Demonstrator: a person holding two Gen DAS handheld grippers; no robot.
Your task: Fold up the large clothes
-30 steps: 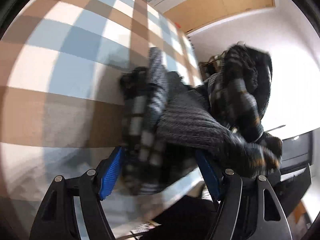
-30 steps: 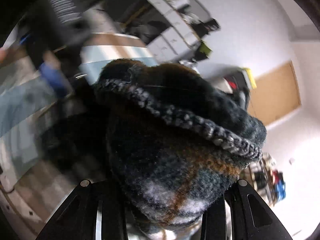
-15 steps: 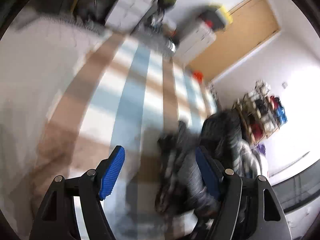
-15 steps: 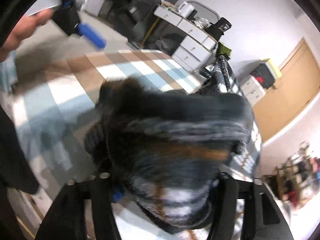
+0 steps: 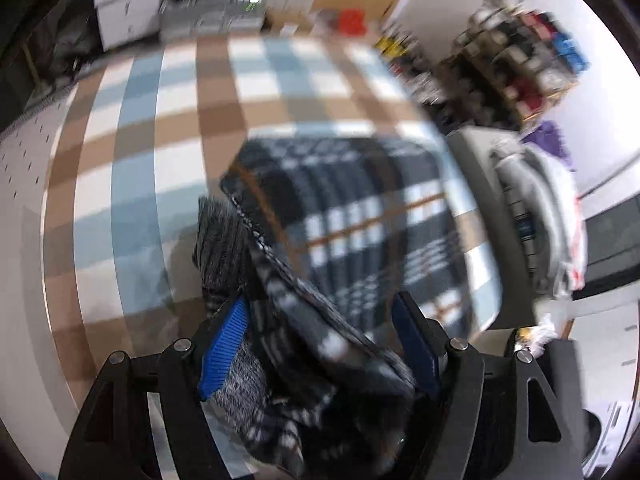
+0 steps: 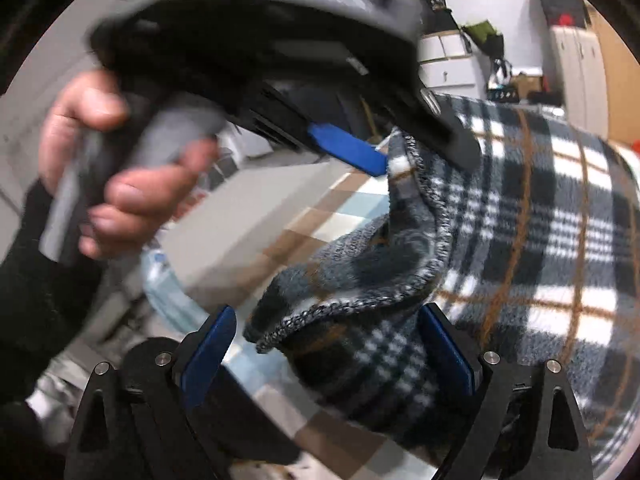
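A thick, fuzzy fleece garment in dark grey, white and thin orange plaid (image 5: 360, 216), edged with speckled overlock stitching, is lying on a checked tablecloth of brown, pale blue and white squares (image 5: 160, 128). Its bulk is lying near the cloth's right edge in the left wrist view, while a bunched, grey-ribbed part is rising toward the left gripper (image 5: 320, 344). That gripper's blue ribbed pads (image 5: 224, 348) are pressing a thick wad of the fleece between them, so it is gripping the garment. In the right wrist view the right gripper (image 6: 332, 352) is opening its jaws; a rolled fold of fleece is sitting between the smooth blue pads (image 6: 208, 352), touching the right one but clear of the left. A bare hand (image 6: 116, 168) is clasping the left gripper's grey handle above the fold. Much of the cloth left of the garment is lying bare. Beyond the table, white drawer units (image 5: 124, 4), a tan door and a cluttered shelf rack (image 5: 520, 60) are standing against white walls, blurred.
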